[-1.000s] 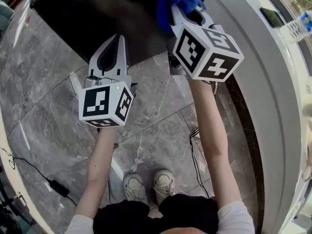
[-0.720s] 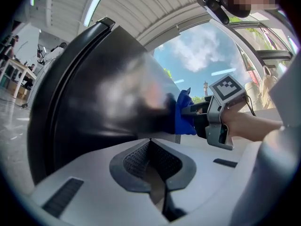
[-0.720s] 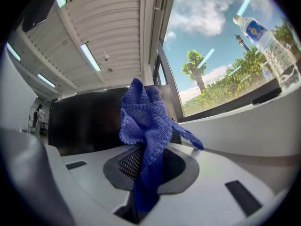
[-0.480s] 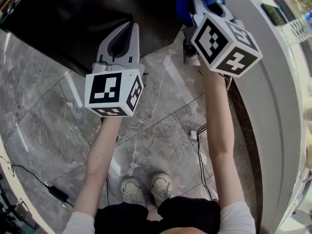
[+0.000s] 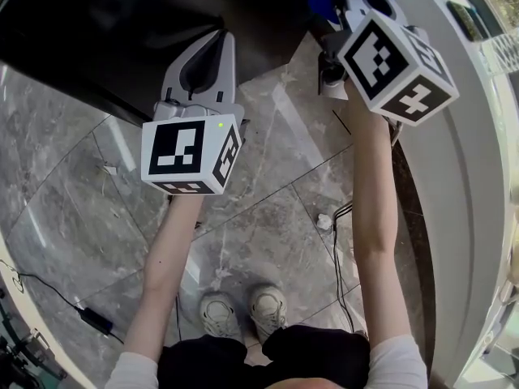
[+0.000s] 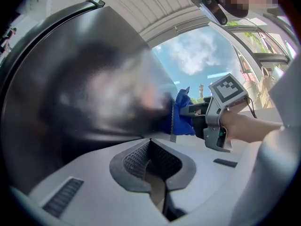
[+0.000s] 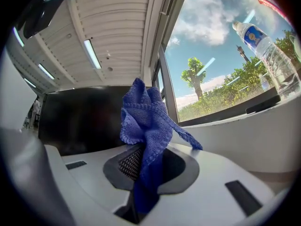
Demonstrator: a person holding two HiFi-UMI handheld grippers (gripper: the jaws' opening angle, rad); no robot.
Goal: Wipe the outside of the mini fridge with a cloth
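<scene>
– Now that both arms have pushed forward over the last second, where does that leave the cloth?

– Left to right: the fridge (image 5: 105, 31), black and glossy, fills the upper left. The left claw (image 6: 150, 142) was over the marble floor (image 5: 268, 209) and has come up to the fridge's near edge. Its jaws are pressed together with nothing between them. The tips sit right at the dark panel, but I cannot tell if they touch it. The right claw (image 7: 143, 157) has climbed to the top edge of the head view. It pinches the blue cloth (image 7: 146, 114), which bunches up above its jaws.

– Is the cloth on the fridge yet?

– In the left gripper view it lies against the fridge's right edge, though I can't confirm real contact. My guess is that wiping is about to start or has only just started.

– How are the arms held?

– The left forearm (image 5: 166, 266) and right forearm (image 5: 369, 193) are bare and stretched straight ahead, nearly parallel. The right one reaches farther.
</scene>
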